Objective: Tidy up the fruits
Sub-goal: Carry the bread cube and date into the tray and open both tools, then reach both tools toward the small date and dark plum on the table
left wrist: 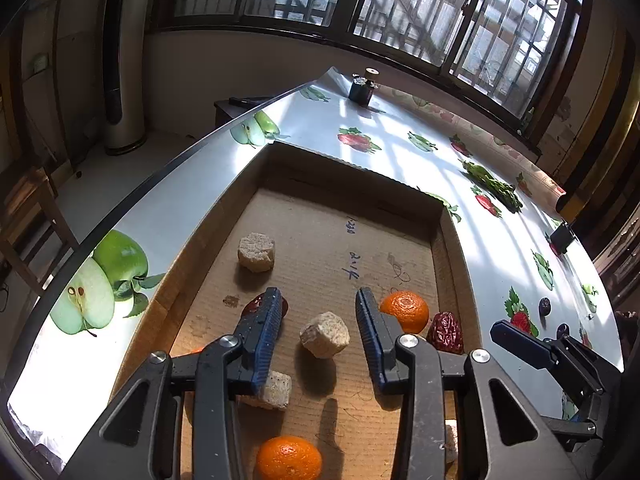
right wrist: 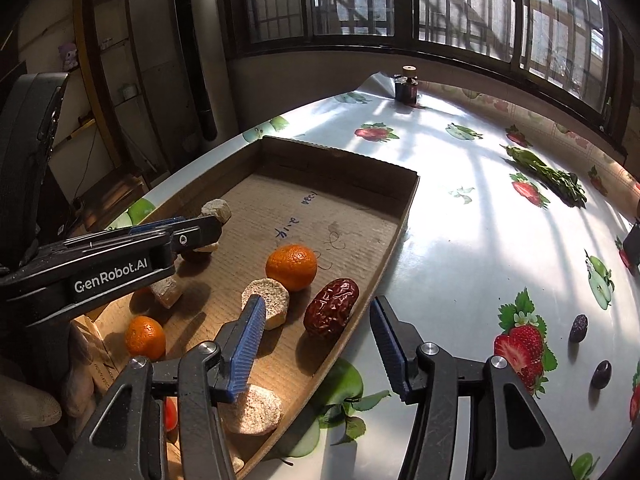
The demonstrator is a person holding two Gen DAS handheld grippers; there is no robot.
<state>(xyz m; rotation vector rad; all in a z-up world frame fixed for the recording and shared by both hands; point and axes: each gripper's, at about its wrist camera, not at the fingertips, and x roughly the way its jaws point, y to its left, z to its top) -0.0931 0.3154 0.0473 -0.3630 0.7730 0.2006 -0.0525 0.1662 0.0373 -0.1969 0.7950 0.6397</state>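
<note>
A shallow cardboard tray (left wrist: 450,240) (right wrist: 404,216) lies on the fruit-print tablecloth. In it are an orange (left wrist: 405,310) (right wrist: 291,267), a second orange (left wrist: 289,457) (right wrist: 145,337), a red date (left wrist: 445,332) (right wrist: 330,308) and several beige food blocks (left wrist: 324,335) (right wrist: 269,301). My left gripper (left wrist: 318,312) is open over the tray, its jaws on either side of a beige block. My right gripper (right wrist: 320,320) is open above the tray's right wall, just behind the red date. The left gripper also shows in the right wrist view (right wrist: 200,228).
Two dark plum-like fruits (right wrist: 579,328) (right wrist: 601,374) lie on the tablecloth right of the tray. A bunch of greens (right wrist: 552,174) lies further back. A small dark jar (right wrist: 406,88) stands at the table's far edge under the window. A small red fruit (right wrist: 171,414) sits low in the tray.
</note>
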